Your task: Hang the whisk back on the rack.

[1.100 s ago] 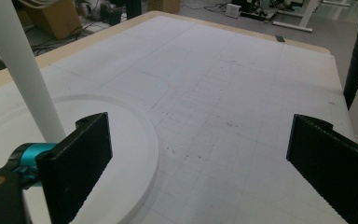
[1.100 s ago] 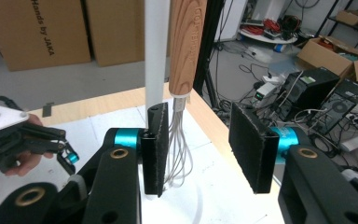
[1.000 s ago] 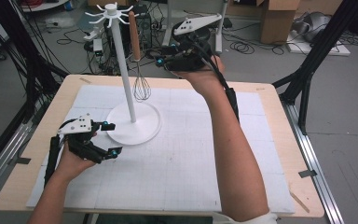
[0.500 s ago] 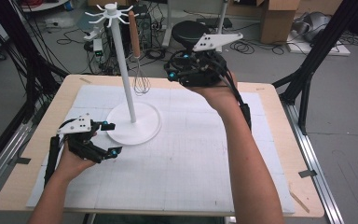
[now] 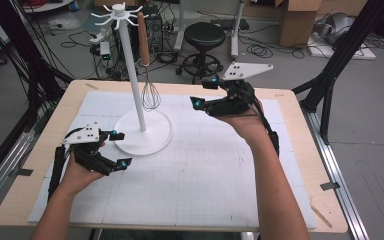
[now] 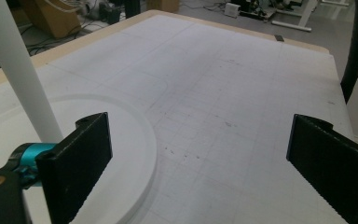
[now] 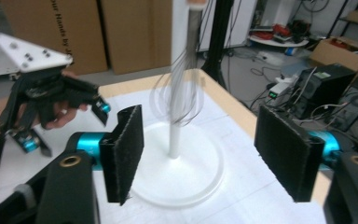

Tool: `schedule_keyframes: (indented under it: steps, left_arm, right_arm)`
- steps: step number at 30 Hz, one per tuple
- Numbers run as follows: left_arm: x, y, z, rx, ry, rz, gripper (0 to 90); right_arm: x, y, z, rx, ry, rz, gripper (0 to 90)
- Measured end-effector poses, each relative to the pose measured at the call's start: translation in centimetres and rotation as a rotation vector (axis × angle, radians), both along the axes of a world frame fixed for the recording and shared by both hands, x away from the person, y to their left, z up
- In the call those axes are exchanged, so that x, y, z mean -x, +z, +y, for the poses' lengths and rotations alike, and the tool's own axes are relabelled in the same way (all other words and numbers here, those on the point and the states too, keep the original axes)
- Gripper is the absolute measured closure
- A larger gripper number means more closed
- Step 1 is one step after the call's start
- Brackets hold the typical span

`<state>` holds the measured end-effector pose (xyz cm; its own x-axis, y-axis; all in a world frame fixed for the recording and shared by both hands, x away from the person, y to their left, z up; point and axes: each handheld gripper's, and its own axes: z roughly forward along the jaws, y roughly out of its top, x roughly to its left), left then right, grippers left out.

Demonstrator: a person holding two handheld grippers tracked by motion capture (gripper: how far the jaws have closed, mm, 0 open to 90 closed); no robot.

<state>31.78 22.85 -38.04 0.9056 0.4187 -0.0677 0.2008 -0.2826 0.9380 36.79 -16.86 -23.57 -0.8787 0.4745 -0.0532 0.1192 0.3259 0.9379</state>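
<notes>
Right tool (image 5: 206,92) hovers above the worktop (image 5: 300,165) just beside the whisk (image 5: 147,75), its jaws spread with nothing between them and just been opening. That whisk hangs by its wooden handle from a hook of the white stand (image 5: 142,132), its wire head close to the pole; in the right gripper view the whisk (image 7: 179,88) looks blurred. If it swings, it could knock the pole or slip off the hook, and a hasty move of this tool past it could clip the wires. Left tool (image 5: 121,149) rests low beside the stand's base, jaws spread and empty.
</notes>
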Motion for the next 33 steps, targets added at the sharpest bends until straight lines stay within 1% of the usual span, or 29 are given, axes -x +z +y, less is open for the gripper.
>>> schedule_keyframes:
  steps: [2,4,8,11,15,16,17,19,20,21,26,27,28,29,32,33]
  left_arm:
    - [0.0,0.0,0.0,0.002,0.0,-0.002,7.3]
    - [0.0,0.0,0.1,0.009,0.0,-0.001,7.3]
    - [0.0,0.1,0.2,0.01,0.001,-0.003,7.3]
    - [0.1,0.0,0.1,0.008,0.001,0.0,7.3]
    - [0.0,-0.1,-0.1,0.005,-0.001,0.002,7.3]
    - [0.0,-0.1,-0.1,0.005,-0.001,0.002,7.3]
    - [0.0,-0.2,-0.1,0.003,-0.002,0.004,7.3]
    - [0.0,-0.2,-0.1,0.003,0.0,0.006,7.3]
    - [0.0,-0.2,-0.1,0.003,0.0,0.006,7.3]
    - [0.0,-0.3,-0.1,0.003,-0.001,0.007,7.3]
    - [0.0,-0.3,-0.2,0.001,0.0,0.002,7.3]
    - [0.0,-0.3,-0.2,0.001,0.0,0.002,7.3]
    - [0.0,-0.3,-0.2,0.001,0.003,0.002,7.3]
    - [0.0,-0.3,-0.2,0.0,0.002,0.002,7.3]
    - [0.0,-0.4,-0.2,-0.001,0.003,0.002,7.3]
    - [0.0,-0.4,-0.3,-0.001,0.0,0.002,7.3]
  right_arm:
    - [0.5,-0.8,-0.3,0.0,0.005,0.0,30.8]
    - [1.0,-1.6,-0.7,-0.005,0.002,-0.006,30.3]
    - [1.7,-3.0,-1.6,-0.015,-0.005,-0.004,29.6]
    - [2.1,-4.1,-2.3,-0.019,-0.018,0.006,29.0]
    - [2.3,-5.6,-3.2,-0.04,-0.038,0.025,27.8]
    - [2.3,-5.6,-3.2,-0.04,-0.038,0.025,27.8]
    - [2.4,-6.4,-3.7,-0.052,-0.047,0.037,26.9]
    - [2.5,-7.0,-4.0,-0.052,-0.054,0.035,25.8]
    - [2.5,-7.0,-4.0,-0.052,-0.054,0.035,25.8]
    - [2.8,-7.6,-4.4,-0.067,-0.06,0.043,25.3]
    - [3.3,-8.8,-4.9,-0.066,-0.079,0.047,23.0]
    - [3.3,-8.8,-4.9,-0.066,-0.079,0.047,23.0]
    - [3.4,-9.4,-5.1,-0.073,-0.093,0.047,22.3]
    - [3.5,-9.6,-5.2,-0.075,-0.093,0.051,21.9]
    - [3.6,-10.5,-5.1,-0.06,-0.11,0.061,21.2]
    - [3.6,-10.5,-5.1,-0.06,-0.11,0.061,21.2]
